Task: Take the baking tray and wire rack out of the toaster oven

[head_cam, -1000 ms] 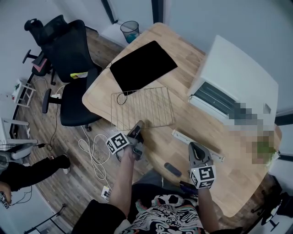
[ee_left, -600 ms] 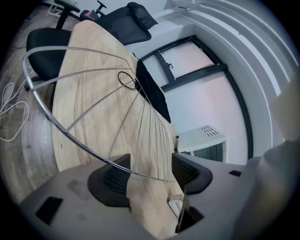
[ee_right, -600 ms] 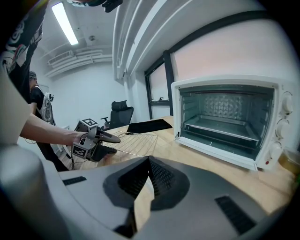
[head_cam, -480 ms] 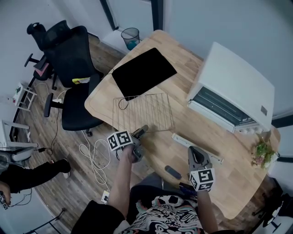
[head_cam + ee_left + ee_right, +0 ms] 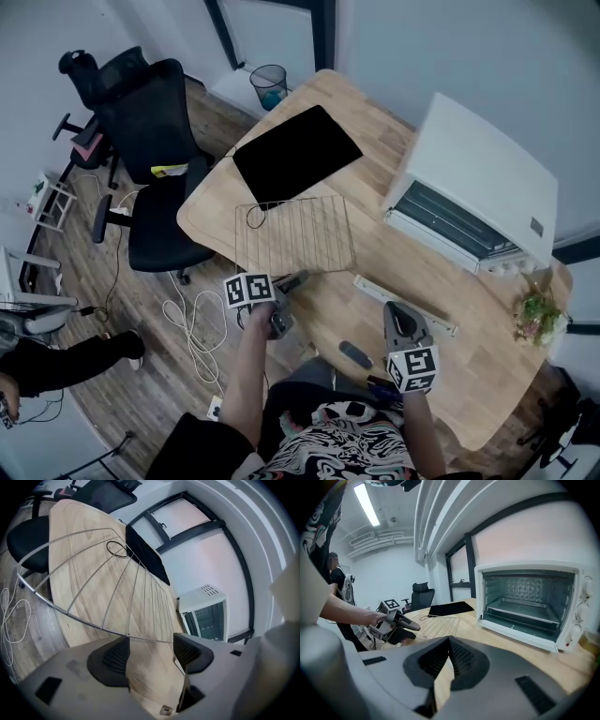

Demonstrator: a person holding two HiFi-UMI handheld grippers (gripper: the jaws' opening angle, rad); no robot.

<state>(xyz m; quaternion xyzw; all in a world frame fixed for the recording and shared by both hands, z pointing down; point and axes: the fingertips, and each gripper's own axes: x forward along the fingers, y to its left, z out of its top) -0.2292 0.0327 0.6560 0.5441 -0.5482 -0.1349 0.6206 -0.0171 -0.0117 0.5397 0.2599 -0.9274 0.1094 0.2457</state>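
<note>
The wire rack (image 5: pixel 293 234) lies flat on the wooden table (image 5: pixel 422 272), with the black baking tray (image 5: pixel 295 155) just beyond it. Both are outside the white toaster oven (image 5: pixel 478 187), whose door hangs open. My left gripper (image 5: pixel 295 278) is at the rack's near edge. Its jaws have just been opening and now stand wide, the rack's edge wire (image 5: pixel 117 583) crossing at the tips of my left gripper (image 5: pixel 151 641) without being pinched. My right gripper (image 5: pixel 398 309) hovers over the table's near side, shut on nothing; its view shows the right gripper (image 5: pixel 449 644) facing the oven (image 5: pixel 529 602).
A white power strip (image 5: pixel 403 300) and a small dark object (image 5: pixel 354 354) lie on the table near my right gripper. A plant (image 5: pixel 539 314) stands at the far right. A black office chair (image 5: pixel 150 159), a bin (image 5: pixel 270 84) and floor cables (image 5: pixel 192 319) are at the left.
My left gripper let go of the rack's near edge, opened wide and drew back slightly toward the table edge. The rack stays flat on the table. The right gripper has not moved.
</note>
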